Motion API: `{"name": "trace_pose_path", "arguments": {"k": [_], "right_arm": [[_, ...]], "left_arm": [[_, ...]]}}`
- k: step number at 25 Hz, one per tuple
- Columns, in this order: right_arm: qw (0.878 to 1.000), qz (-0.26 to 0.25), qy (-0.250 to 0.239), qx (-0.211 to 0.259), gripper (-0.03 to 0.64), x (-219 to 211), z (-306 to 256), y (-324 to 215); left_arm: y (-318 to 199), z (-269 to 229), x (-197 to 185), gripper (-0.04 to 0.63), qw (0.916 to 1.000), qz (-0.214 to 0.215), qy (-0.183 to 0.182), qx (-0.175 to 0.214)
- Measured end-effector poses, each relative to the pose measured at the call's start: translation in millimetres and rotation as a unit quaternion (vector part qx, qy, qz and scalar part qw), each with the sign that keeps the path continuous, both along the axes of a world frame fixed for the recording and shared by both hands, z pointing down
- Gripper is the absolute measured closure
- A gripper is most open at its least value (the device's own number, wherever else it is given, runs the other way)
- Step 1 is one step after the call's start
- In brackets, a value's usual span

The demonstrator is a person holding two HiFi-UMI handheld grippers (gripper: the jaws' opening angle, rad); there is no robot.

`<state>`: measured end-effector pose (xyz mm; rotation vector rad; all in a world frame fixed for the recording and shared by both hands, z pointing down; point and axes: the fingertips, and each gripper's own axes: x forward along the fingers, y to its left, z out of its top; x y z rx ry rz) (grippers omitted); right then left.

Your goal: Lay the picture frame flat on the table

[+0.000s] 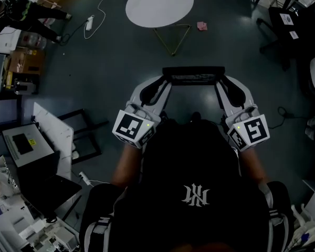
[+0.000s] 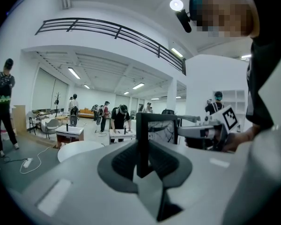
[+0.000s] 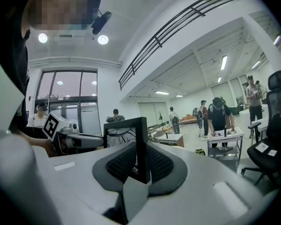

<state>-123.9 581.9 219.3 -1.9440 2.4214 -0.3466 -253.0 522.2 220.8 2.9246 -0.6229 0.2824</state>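
Observation:
A black picture frame (image 1: 194, 77) hangs in the air in front of the person, held upright and seen edge-on from above. My left gripper (image 1: 167, 86) is shut on its left side, and my right gripper (image 1: 221, 87) is shut on its right side. In the left gripper view the frame (image 2: 157, 131) stands clamped by its edge in my left gripper (image 2: 143, 161), with the right gripper (image 2: 207, 133) beyond it. The right gripper view mirrors this: the frame (image 3: 125, 139) sits in my right gripper (image 3: 141, 167), and the left gripper (image 3: 69, 138) shows behind. A round white table (image 1: 159, 4) stands ahead.
The dark floor lies below the frame. A white desk (image 1: 53, 134) with equipment is at the left, and an office chair (image 1: 283, 25) at the far right. A person (image 1: 21, 12) stands at the top left near a power strip (image 1: 89, 21). Several people work in the background.

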Motion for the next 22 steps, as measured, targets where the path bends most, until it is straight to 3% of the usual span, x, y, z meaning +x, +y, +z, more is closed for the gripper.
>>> {"name": "trace_pose_path", "arguments": {"k": [7, 11, 22], "right_arm": [[1.000, 0.017, -0.010, -0.003, 0.563, 30.2, 7.8, 5.1], [0.999, 0.032, -0.018, -0.015, 0.564, 78.6, 17.9, 10.0], [0.998, 0.046, -0.006, -0.036, 0.565, 101.8, 26.9, -30.5]], "left_arm": [[0.2, 7.4, 31.9, 0.537, 0.9998, 0.018, -0.009, -0.004], [0.2, 12.5, 83.6, 0.537, 0.9993, 0.036, -0.008, -0.010], [-56.3, 16.5, 118.7, 0.538, 0.9986, 0.046, 0.023, -0.012]]}}
